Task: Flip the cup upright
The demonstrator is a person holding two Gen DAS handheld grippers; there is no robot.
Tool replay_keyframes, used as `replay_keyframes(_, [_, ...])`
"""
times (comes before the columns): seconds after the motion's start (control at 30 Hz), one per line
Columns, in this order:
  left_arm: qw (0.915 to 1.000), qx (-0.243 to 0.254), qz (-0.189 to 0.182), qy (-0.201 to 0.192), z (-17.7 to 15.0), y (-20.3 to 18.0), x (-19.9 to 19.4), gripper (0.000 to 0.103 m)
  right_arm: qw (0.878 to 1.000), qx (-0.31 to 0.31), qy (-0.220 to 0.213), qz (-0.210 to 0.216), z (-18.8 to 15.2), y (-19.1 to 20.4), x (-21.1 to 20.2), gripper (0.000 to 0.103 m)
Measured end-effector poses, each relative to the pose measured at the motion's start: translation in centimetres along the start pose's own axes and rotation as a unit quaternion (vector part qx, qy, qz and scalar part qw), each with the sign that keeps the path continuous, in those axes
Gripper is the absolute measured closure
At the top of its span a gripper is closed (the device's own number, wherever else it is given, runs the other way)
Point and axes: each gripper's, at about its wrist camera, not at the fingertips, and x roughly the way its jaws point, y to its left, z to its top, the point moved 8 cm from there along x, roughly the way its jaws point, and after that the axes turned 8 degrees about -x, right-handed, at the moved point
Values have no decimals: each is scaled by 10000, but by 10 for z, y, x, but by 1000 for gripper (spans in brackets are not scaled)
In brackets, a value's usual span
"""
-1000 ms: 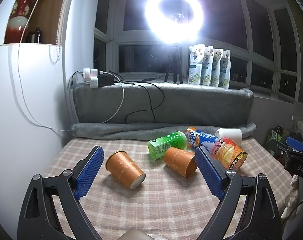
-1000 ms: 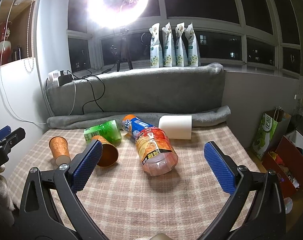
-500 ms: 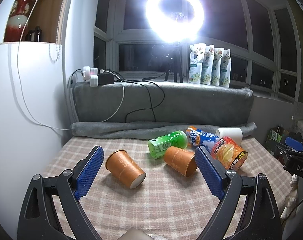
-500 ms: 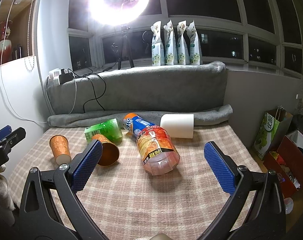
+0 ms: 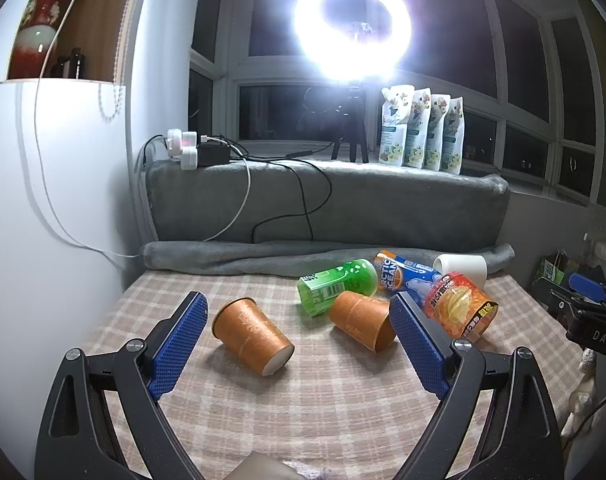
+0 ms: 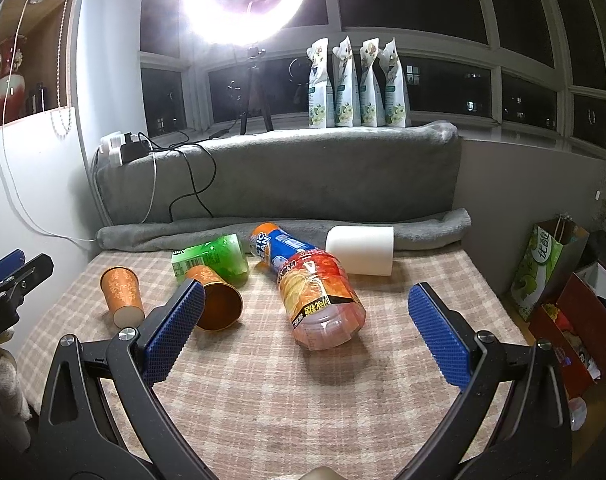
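Two orange paper cups and a white cup lie on their sides on the checked tablecloth. The left orange cup (image 5: 251, 334) (image 6: 122, 295) lies between my left gripper's fingers, base toward me. The second orange cup (image 5: 362, 320) (image 6: 217, 299) lies with its mouth toward the right gripper. The white cup (image 5: 461, 269) (image 6: 361, 250) lies at the back by the grey blanket. My left gripper (image 5: 299, 338) is open and empty, just short of the left cup. My right gripper (image 6: 305, 330) is open and empty, in front of the orange-red bottle (image 6: 319, 300).
A green bottle (image 5: 337, 284) (image 6: 211, 260), a blue-orange bottle (image 5: 405, 274) (image 6: 281, 246) and the orange-red bottle (image 5: 461, 310) lie among the cups. A rolled grey blanket (image 5: 303, 258) borders the back. A white wall (image 5: 43, 240) stands left. Bags (image 6: 551, 268) sit beyond the right edge.
Both grippers have shifted only slightly; the right one has edged a little closer to the bottles. No object has moved.
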Motion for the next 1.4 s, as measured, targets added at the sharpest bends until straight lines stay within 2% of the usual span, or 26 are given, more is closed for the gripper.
replay_keyframes(0.33, [9999, -67, 30, 89, -1, 9, 5, 10, 9991, -196, 237, 279, 9, 17, 20, 0])
replay_keyframes(0.57, [9993, -184, 20, 335, -7, 25, 12, 10, 9905, -505, 834, 975, 17, 47, 57, 0])
replay_keyframes(0.73, [9973, -288, -67, 677, -22, 37, 18, 10, 9736, -722, 1531, 1531, 16, 76, 100, 0])
replay_keyframes(0.97, [9937, -509, 17, 999, -39, 56, 22, 11, 9472, -942, 2287, 2039, 14, 109, 154, 0])
replay_keyframes(1.27, [9897, -744, 78, 1224, -53, 71, 25, 11, 9074, -1543, 3154, 2310, 0, 147, 202, 6])
replay_keyframes(1.4, [9894, -779, 126, 1220, -54, 77, 25, 11, 8949, -1828, 3394, 2248, -7, 156, 215, 9])
